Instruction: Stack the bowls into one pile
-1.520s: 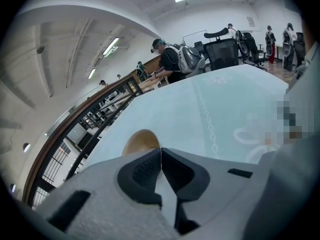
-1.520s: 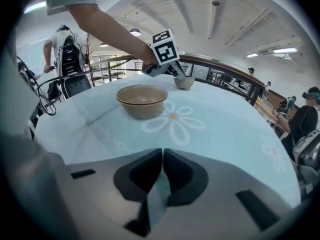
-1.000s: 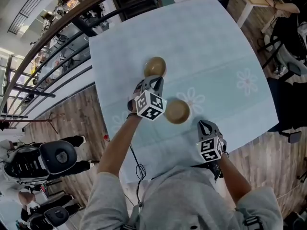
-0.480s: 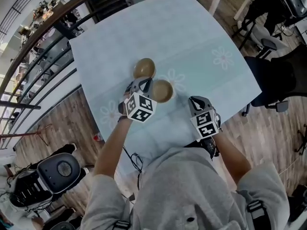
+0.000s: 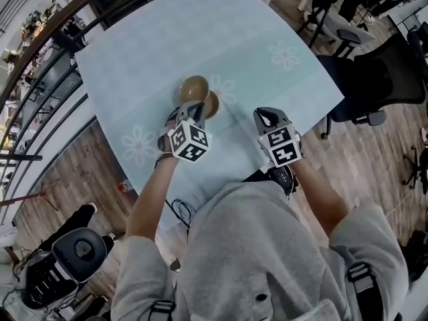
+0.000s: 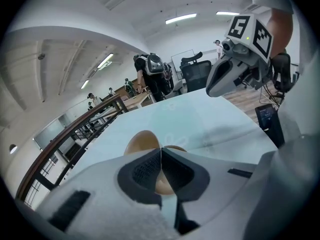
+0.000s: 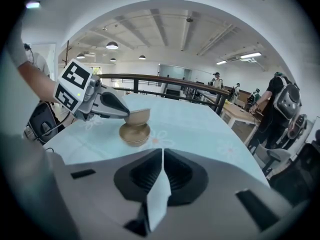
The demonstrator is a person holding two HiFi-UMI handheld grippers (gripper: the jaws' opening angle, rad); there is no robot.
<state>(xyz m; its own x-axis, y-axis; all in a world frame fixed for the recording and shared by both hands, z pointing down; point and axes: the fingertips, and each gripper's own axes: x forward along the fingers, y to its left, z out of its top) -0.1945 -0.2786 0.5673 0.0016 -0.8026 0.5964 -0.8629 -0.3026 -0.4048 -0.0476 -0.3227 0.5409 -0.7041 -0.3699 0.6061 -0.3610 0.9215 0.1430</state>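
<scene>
The table is big and pale blue-green, with white flower shapes on it. A dark curved rail runs along its far side, and the floor is brown wood. Black chairs stand off to one side. The room is wide and bright, with long lights on the ceiling and people standing far back.

The left gripper has its fingers squeezed nearly together, pinching the rim of one brown bowl. This bowl is up off the table and hangs partly over the second bowl. The second bowl sits on the table just beside a flower shape. I cannot tell if the two bowls touch.

The right gripper is near the bowls but not touching them. Its fingers are pressed together, with nothing between them.
</scene>
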